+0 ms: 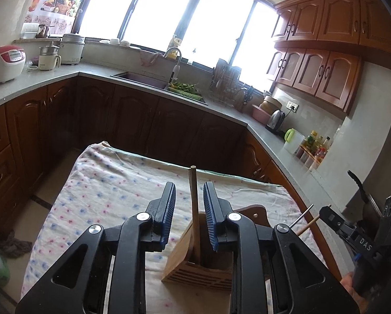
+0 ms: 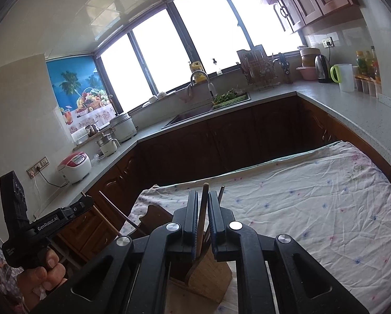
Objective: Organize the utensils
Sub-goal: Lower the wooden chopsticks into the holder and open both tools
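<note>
A slatted wooden utensil holder (image 1: 199, 269) stands on the cloth-covered table (image 1: 111, 183), also in the right wrist view (image 2: 208, 277). A wooden chopstick (image 1: 194, 209) stands in it, between the open jaws of my left gripper (image 1: 189, 191), which do not touch it. My right gripper (image 2: 202, 198) is shut on a flat wooden utensil handle (image 2: 203, 209) that reaches down into the holder. A thin metal chopstick (image 2: 221, 193) rises just right of it. The right gripper (image 1: 323, 213) shows at the right edge of the left wrist view.
A dark wooden piece (image 2: 156, 214) lies left of the holder. Grey counters (image 1: 221, 115) wrap the room, with a sink (image 1: 143, 78), rice cookers (image 1: 4, 64), a dish rack (image 1: 226, 83), a kettle (image 1: 276, 121) and bottles (image 1: 315, 146). The left gripper's body (image 2: 25, 225) is at the lower left.
</note>
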A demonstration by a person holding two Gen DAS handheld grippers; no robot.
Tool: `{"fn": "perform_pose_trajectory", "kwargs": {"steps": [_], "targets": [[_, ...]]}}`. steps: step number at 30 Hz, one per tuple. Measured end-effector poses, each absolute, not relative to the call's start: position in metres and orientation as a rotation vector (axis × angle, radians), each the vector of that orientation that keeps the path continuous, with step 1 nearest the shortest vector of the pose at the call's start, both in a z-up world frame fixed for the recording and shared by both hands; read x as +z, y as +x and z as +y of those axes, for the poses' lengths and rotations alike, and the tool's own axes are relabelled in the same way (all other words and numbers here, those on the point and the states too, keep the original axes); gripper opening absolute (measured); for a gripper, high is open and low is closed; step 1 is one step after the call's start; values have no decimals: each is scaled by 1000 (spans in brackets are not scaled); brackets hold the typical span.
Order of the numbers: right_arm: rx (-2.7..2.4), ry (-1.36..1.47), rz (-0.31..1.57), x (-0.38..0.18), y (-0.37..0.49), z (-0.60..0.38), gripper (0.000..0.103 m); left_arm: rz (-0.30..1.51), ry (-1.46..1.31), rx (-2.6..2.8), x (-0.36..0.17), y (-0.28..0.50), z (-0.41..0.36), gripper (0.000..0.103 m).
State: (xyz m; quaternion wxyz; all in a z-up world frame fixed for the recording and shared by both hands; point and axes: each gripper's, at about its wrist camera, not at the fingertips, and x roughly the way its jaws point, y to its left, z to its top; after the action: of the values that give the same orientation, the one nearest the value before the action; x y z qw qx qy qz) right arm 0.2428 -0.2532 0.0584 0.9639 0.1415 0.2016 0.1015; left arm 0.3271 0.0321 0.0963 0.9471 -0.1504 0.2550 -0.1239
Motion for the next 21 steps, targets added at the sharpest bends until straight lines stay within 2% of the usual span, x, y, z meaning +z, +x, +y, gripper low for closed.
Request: {"fn": "perform_pose_trajectory", "kwargs": {"steps": [1,3,4,7,8,9,10,11,12,14,21], "targets": [[209,290,407,59,242,-253,17,517,-308,-251,97,325,33,32],[214,297,395,60,239,-254,34,518,-309,-247,97,321,35,38],[212,298,388,61,237,-254,46,520,-311,-247,97,320,36,40],[215,313,379,63,232,-255,57,525,-312,-242,97,314,38,51],[216,320,377,63,231,-256,68,526,-311,-239,98,311,38,59],[217,325,372,63,228,-257,73,526,-310,-234,98,308,39,70],[217,327,365,63,224,-257,85,526,-312,-227,98,304,40,76],[216,326,358,63,220,-258,90,524,-316,-222,98,300,41,83],[215,323,353,63,216,-259,91,525,-320,-218,98,296,43,88],[215,320,351,62,208,-260,95,535,-326,-214,96,289,45,91],[203,315,381,50,175,-270,98,591,-313,-224,80,255,42,92]]}}
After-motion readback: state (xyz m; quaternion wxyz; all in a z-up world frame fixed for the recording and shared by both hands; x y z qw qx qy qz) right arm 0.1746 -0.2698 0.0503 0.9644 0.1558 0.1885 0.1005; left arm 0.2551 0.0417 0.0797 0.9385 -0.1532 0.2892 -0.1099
